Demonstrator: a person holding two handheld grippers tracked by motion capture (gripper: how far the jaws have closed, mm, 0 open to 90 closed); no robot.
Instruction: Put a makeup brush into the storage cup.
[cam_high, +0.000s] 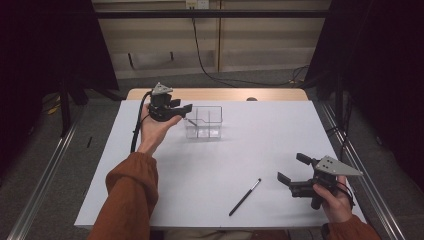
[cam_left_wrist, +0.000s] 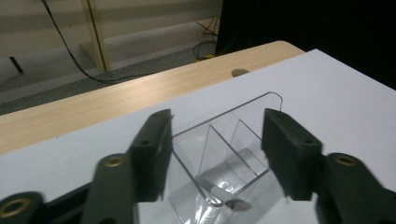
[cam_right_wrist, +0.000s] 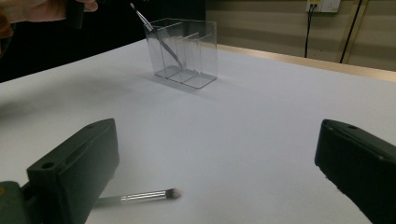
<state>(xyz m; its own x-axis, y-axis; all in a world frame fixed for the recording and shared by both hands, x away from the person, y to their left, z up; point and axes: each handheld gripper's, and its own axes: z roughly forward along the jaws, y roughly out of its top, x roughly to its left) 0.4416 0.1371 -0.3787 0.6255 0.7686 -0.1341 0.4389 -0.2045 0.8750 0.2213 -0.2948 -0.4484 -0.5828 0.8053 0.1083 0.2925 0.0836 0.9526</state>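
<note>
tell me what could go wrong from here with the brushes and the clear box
1. The slim silver-handled brush leans steeply in an end compartment of the clear plastic divided box; the light box might tip or slide if the left tongs, open just above it, bump it while pulling away.
2. The second makeup brush lies flat on the white table, so the open right tongs may scrape the surface or roll it aside when grasping.
</note>
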